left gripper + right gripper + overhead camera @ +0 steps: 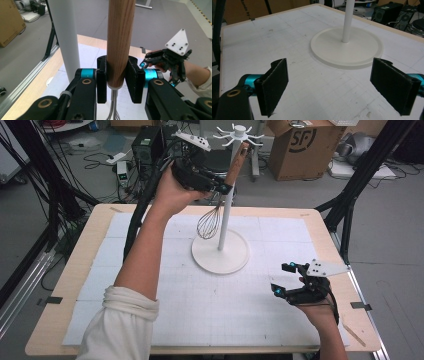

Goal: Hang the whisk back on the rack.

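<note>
A whisk [220, 200] w/ a light wooden handle and a silver wire balloon hangs head-down above the table [60, 285], held up beside the white pole of a hanging stand [220, 251]. The left gripper [220, 184] is clamped on the handle's lower part, jaws pressed against the wood on both sides. The handle tilts slightly, its top near the stand's hooked arms; the wire head hangs just over the round base, right beside the pole.

High view: the whole whisk, the stand from base to hooks, and the right gripper [287, 279] resting low at the table's near right corner, well apart from the whisk.

Left gripper view: close-up of the wood grain, a pale band at the handle's lower end and the first wires below it [119, 40]; the pole stands just to the left, and the right gripper w/ its grey plate shows farther off.

Right gripper view: its own two black jaws [339, 87] spread wide apart w/ nothing between them, facing the stand's base across the white gridded mat [274, 32]
</note>
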Demonstrator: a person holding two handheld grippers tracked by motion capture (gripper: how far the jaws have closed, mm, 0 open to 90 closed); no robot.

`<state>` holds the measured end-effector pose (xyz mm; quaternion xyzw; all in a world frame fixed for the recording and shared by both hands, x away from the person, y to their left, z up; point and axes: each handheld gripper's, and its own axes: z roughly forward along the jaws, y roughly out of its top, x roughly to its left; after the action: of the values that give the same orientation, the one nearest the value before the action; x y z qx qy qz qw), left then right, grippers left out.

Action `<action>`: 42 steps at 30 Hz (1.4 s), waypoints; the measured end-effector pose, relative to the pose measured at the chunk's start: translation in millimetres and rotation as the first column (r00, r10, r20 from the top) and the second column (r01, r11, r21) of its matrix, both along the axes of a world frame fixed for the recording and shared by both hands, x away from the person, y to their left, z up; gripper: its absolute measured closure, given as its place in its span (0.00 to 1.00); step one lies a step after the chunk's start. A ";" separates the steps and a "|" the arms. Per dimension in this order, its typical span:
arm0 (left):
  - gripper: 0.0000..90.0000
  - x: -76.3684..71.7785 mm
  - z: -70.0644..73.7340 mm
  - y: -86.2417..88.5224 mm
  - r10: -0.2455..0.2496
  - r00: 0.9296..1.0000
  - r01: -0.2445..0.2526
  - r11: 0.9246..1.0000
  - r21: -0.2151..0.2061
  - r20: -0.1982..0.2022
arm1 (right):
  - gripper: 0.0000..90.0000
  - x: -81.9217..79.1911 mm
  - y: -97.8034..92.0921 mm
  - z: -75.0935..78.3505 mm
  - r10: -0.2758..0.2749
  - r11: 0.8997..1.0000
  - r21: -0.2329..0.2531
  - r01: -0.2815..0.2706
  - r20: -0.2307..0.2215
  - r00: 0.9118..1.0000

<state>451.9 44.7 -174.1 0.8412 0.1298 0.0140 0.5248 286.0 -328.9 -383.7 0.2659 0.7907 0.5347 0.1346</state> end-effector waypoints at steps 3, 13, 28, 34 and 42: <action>0.81 0.5 -0.6 -1.3 0.006 1.000 -0.006 1.000 0.006 0.005 | 0.15 0.5 0.5 0.0 0.002 1.000 0.000 -0.002 0.002 1.000; 0.55 -3.7 -2.1 2.6 0.077 0.996 -0.078 0.997 0.028 0.036 | 0.15 0.3 1.0 0.2 0.002 1.000 -0.002 -0.002 0.005 1.000; 0.34 -23.6 -42.1 24.7 0.048 0.999 -0.048 0.999 0.011 -0.003 | 0.15 0.4 2.5 1.1 0.007 1.000 -0.005 -0.007 0.003 1.000; 0.27 -35.8 -57.4 37.2 0.052 0.999 -0.051 0.998 0.025 -0.002 | 0.15 0.1 1.3 1.5 0.004 1.000 -0.001 -0.004 0.004 1.000; 0.21 -50.7 -84.7 57.3 0.070 0.998 -0.070 0.997 0.019 0.000 | 0.15 0.4 1.5 1.2 -0.001 1.000 -0.004 0.001 0.003 1.000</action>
<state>401.2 102.0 -258.9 0.8412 0.1591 0.0331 0.5157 286.4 -327.3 -382.4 0.2653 0.7915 0.5334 0.1366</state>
